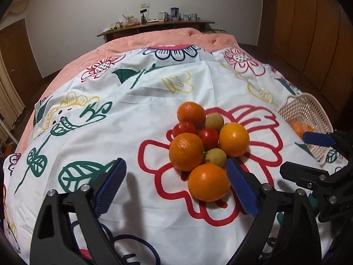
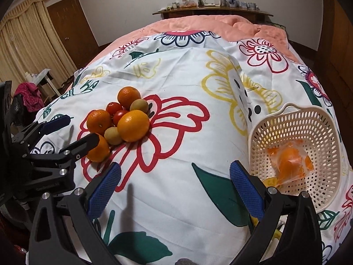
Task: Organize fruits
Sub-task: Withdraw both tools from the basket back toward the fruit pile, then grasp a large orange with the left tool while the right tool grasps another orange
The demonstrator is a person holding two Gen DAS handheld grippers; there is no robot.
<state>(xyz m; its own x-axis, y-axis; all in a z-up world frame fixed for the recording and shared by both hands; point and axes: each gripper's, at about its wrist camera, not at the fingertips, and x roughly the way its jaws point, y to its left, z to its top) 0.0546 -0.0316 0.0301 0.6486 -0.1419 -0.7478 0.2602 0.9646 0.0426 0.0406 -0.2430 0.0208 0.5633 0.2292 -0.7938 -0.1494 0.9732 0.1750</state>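
Both grippers, left gripper (image 1: 176, 185) and right gripper (image 2: 175, 190), gape empty; basket (image 2: 295, 119) contents, perhaps bagged orange, blurred.

Fruit pile (image 2: 123, 119) on floral sheet (image 2: 187, 132), basket (image 2: 295, 119) holding bagged orange (image 2: 291, 161), right gripper (image 2: 175, 185) jaws apart

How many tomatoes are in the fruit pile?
2. Both sit in the middle of the pile: one tomato on the left behind the big front-left orange, the other tomato beside it at the centre. More could hide underneath.
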